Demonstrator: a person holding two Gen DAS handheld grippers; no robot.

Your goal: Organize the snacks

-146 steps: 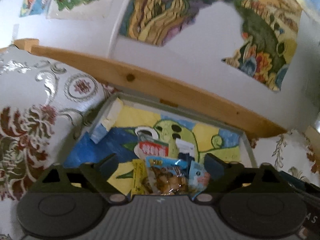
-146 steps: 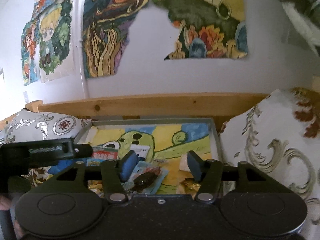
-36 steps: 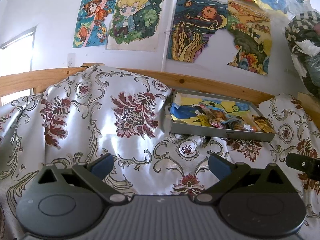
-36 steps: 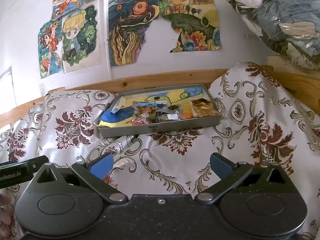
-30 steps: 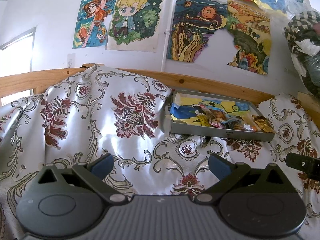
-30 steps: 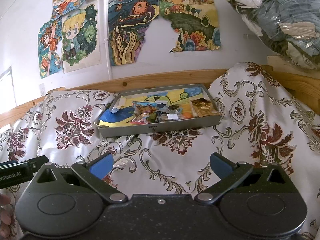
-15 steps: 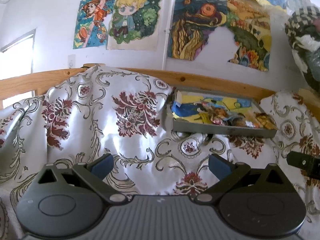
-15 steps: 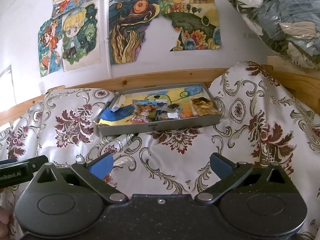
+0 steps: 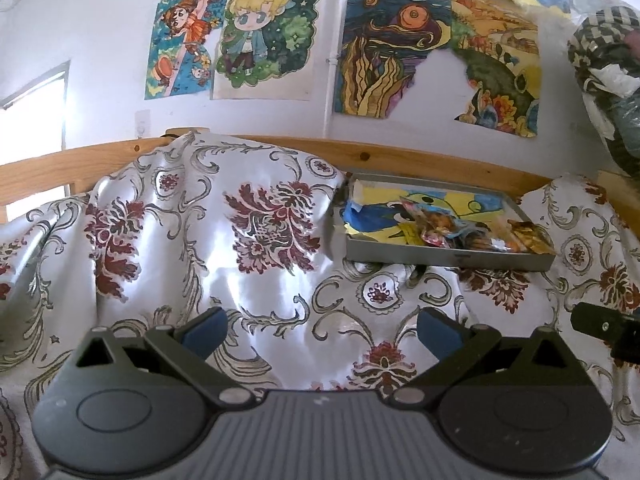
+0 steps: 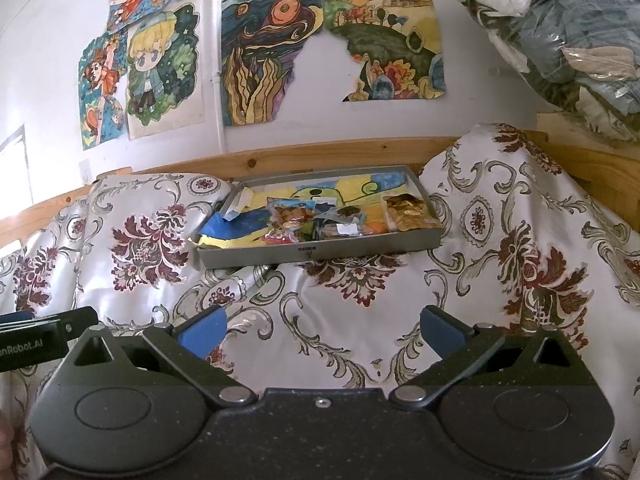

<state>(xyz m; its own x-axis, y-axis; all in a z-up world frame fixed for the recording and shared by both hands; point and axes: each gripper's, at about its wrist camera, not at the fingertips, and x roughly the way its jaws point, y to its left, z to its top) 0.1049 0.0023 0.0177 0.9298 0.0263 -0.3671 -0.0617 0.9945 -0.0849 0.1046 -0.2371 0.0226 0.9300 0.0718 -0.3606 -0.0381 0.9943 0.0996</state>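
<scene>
While both devices are hovering low over the cloth (image 9: 256, 280), the left hand-held gripper (image 9: 322, 328) is showing its blue pads (image 9: 204, 326) spread wide and released, with nothing between them; the right hand-held gripper (image 10: 322, 328) is likewise standing released and empty, its pads (image 10: 202, 330) wide apart. Well ahead of both, a grey tray (image 10: 320, 250) is sitting on the patterned cloth, just in front of a wooden rail (image 10: 320, 156). Its floor is being covered by a yellow, blue and green drawing (image 10: 360, 188). Snacks (image 10: 316, 220) are lying bunched inside the tray along its near wall: a packet (image 10: 286, 212) printed in blue and orange is resting left of centre, darker wrappers (image 10: 340, 224) are crowding the middle, and a gold bag (image 10: 410, 210) is lying at the right end, beside the right wall. In the left wrist view the same tray (image 9: 448, 258) is appearing right of centre, the snacks (image 9: 460, 232) gathered toward its near right corner. Drawings (image 9: 264, 36) are hanging on the white wall above the rail. Bundled fabric in clear plastic (image 10: 568, 32) is filling the upper right corner of the right wrist view. The edge of the left device is showing at the lower left border of the right wrist view.
</scene>
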